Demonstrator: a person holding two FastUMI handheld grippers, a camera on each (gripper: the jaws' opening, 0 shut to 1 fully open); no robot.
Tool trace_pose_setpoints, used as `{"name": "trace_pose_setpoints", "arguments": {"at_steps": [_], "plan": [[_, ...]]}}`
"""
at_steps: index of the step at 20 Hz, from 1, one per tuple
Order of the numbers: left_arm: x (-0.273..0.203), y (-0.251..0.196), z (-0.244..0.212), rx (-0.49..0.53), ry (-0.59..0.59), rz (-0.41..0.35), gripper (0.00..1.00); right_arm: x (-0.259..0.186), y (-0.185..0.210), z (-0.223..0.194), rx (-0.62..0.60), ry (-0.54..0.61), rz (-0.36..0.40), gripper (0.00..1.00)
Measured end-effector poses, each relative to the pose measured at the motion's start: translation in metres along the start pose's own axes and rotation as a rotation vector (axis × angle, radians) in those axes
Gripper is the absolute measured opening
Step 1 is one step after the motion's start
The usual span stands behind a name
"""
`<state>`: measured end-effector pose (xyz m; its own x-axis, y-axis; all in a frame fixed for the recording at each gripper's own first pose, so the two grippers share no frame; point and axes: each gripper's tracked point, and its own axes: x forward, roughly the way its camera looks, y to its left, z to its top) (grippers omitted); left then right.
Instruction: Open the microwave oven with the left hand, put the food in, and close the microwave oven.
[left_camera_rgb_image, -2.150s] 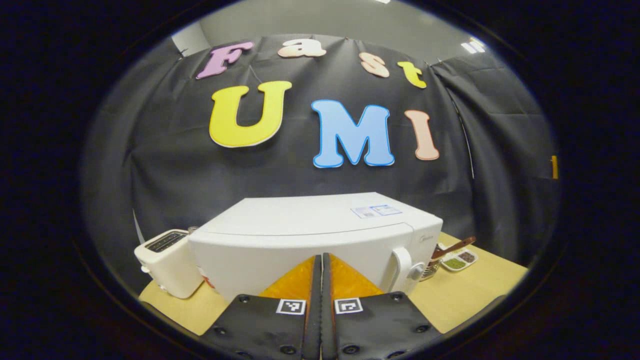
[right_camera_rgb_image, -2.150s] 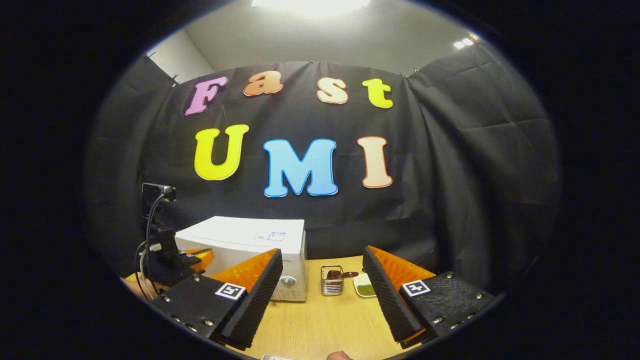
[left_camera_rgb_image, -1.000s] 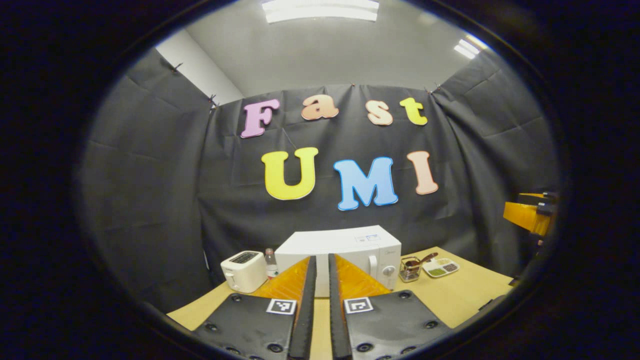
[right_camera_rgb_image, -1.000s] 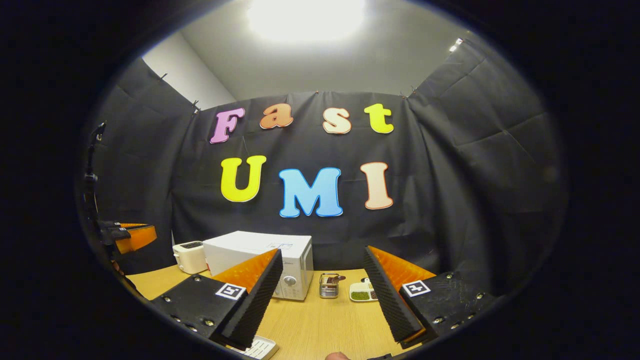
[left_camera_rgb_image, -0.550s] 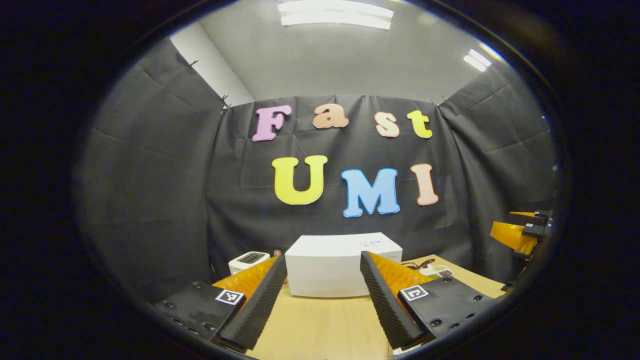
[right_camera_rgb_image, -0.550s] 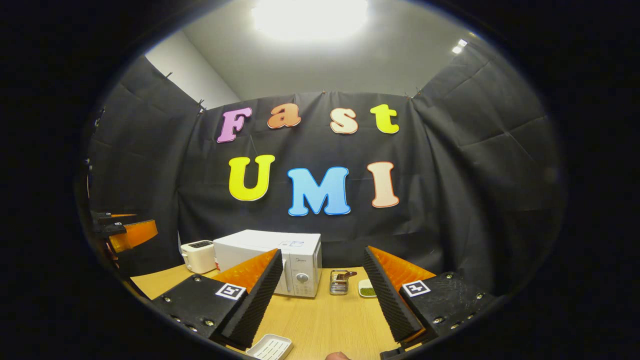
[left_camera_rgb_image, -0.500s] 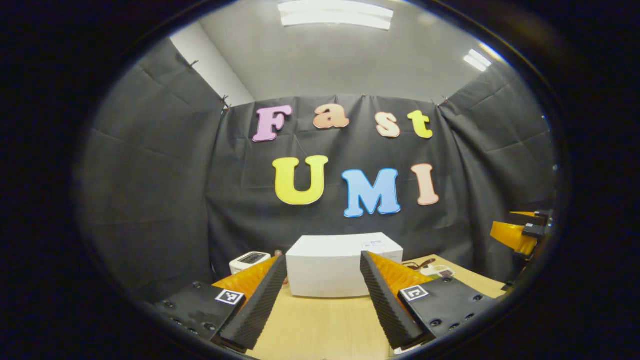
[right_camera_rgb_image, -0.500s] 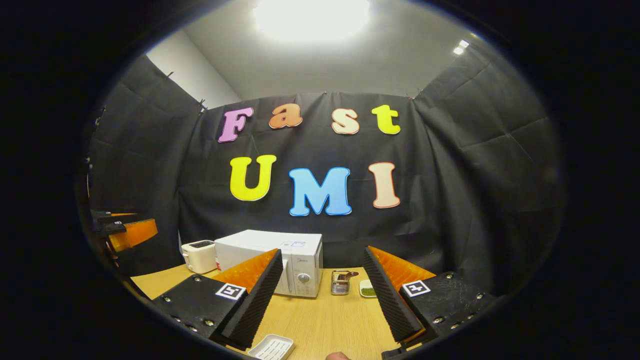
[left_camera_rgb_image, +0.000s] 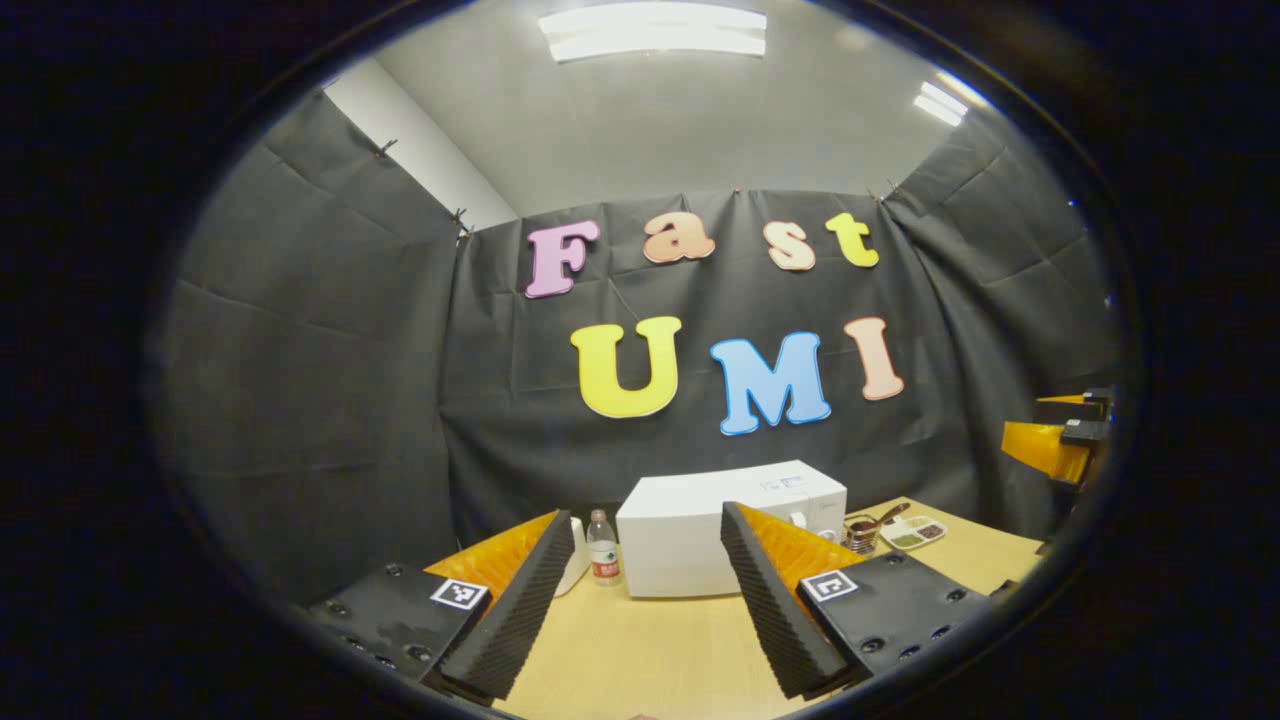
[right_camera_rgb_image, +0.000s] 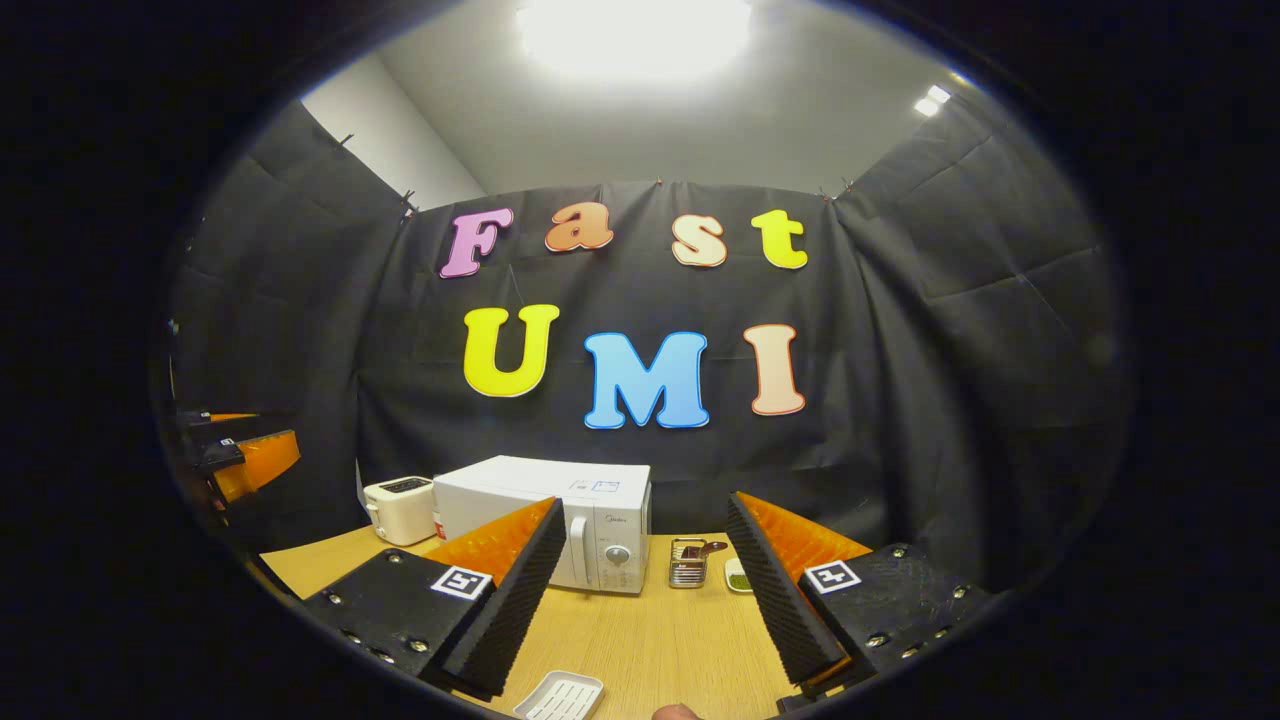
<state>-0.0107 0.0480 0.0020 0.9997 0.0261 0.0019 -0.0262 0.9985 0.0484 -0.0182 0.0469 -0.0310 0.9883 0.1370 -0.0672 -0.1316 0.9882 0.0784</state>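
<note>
Two grippers: both held back from the appliances, each with its fingers spread wide and nothing between them.
Left gripper (left_camera_rgb_image: 645, 600): its fingers frame the white box-shaped microwave oven (left_camera_rgb_image: 720, 525), which stands well beyond the tips, slightly toward the right finger.
Right gripper (right_camera_rgb_image: 645, 600): the same oven (right_camera_rgb_image: 560, 535) sits beyond its left finger; the far-off left gripper (right_camera_rgb_image: 245, 455) shows at the left edge of the right gripper view.
Microwave door: looks shut; the pale vertical handle (right_camera_rgb_image: 577, 550) and round knob (right_camera_rgb_image: 618, 553) face the right gripper view.
Food: I cannot tell where it is; no food is seen outside the oven. A small white ribbed tray (right_camera_rgb_image: 560, 697) lies on the light wooden bench (right_camera_rgb_image: 650, 640) below the right fingers, and looks empty.
Beside the oven: a cream toaster (right_camera_rgb_image: 400, 508) and a small clear bottle (left_camera_rgb_image: 602, 550) on one side; a wire utensil holder (right_camera_rgb_image: 686, 562) and a white dish with green contents (left_camera_rgb_image: 912, 532) on the other.
Step in hand: judged either not begun or finished, since the door is closed and both grippers are free.
Doing it well: if opening is next, bring the left fingers square to the handle, straddle it, close firmly, then pull along the door's arc rather than straight back, so the light oven does not slide on the bench.
Risk: the bottle stands just beside the oven and could be knocked.
</note>
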Motion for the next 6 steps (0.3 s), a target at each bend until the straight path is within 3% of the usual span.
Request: {"name": "trace_pose_setpoints", "arguments": {"at_steps": [6], "plan": [[0.0009,0.0047,0.0001,-0.031,-0.006,-0.005,1.0,-0.0033,0.0042,0.0075,0.021,-0.023,-0.013,0.98]]}}
